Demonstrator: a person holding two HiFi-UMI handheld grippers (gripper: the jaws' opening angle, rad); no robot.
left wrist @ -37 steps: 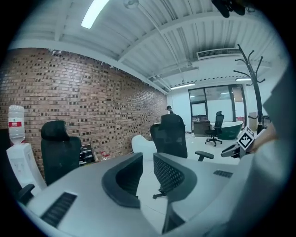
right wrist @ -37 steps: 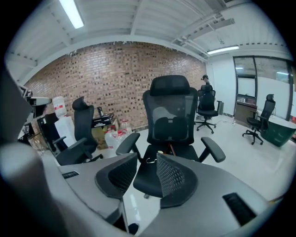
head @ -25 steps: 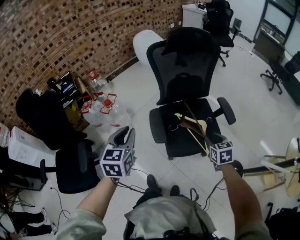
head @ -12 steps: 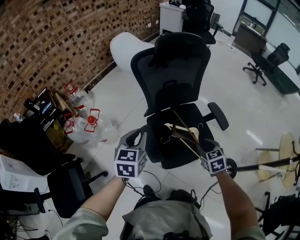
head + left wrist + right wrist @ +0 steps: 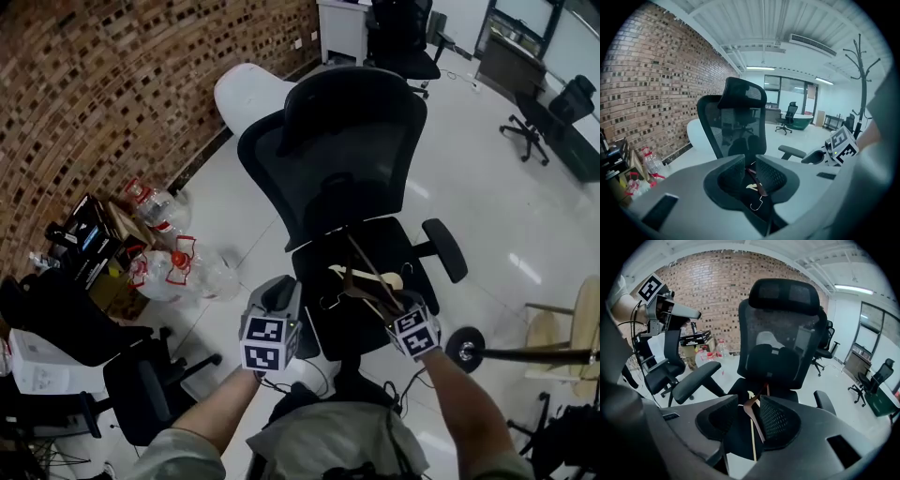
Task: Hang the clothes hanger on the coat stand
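clothes hanger [image 5: 367, 279]: wooden, metal hook | lies on chair seat [image 5: 323, 258] | coat stand [image 5: 863, 89]: upright, well apart

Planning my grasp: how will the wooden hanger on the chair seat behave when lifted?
The wooden hanger looks solid, so likely stiff, not floppy. Its slim build suggests it is light. Gripped at one end, it may pivot and swing.

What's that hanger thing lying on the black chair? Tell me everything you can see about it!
The hanger looks like brown wood, with sloping arms, a thin pale bar and a small silvery wire hook. A cream piece lies with it; whether that is a second hanger I cannot tell. It lies on the black chair's seat. Its nearest end shows between the fingers of the right gripper, which have just been opening and do not seem to pinch it.
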